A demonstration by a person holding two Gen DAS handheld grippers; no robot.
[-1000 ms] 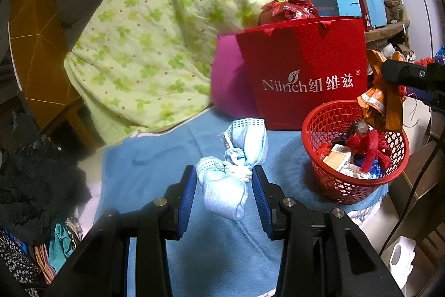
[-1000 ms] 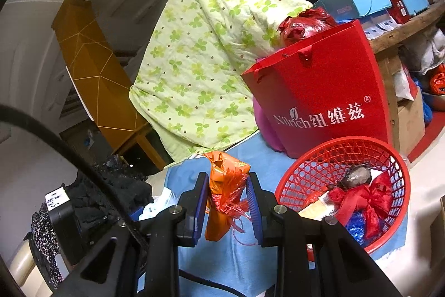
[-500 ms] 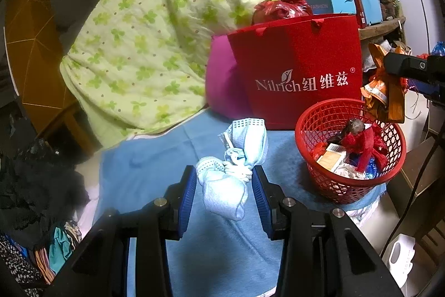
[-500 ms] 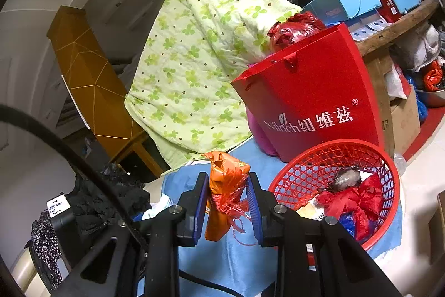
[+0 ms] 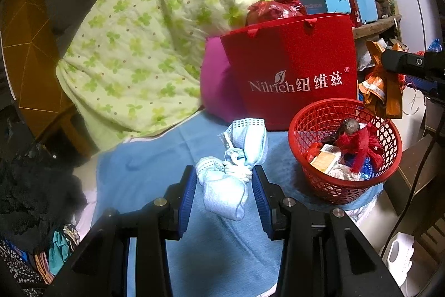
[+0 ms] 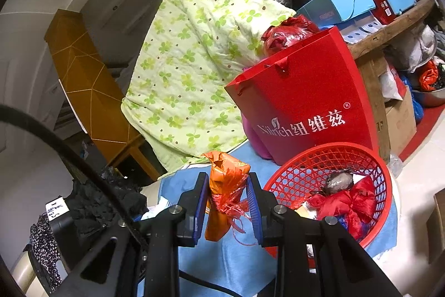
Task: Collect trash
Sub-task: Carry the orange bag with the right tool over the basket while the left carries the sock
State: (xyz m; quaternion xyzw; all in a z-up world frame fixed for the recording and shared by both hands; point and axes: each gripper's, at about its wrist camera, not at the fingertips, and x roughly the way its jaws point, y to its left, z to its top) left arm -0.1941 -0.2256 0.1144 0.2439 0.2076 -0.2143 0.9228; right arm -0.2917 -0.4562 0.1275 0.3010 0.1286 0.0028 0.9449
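The left claw (image 5: 224, 180) is clamped on a knotted pale blue face mask (image 5: 233, 171), held above the blue cloth (image 5: 155, 166) on the worktop; the red basket (image 5: 345, 185) of trash sits at three o'clock of it; the right claw (image 6: 227, 202) grips an orange wrapper (image 6: 225, 194), with the basket (image 6: 306, 171) at three o'clock, before a red bag (image 6: 306, 102).

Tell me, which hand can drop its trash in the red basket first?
Probably the right. The right gripper, clamping the orange plastic wrapper, is beside the red mesh basket's rim. The left gripper, holding the knotted light-blue face mask, sits farther back.
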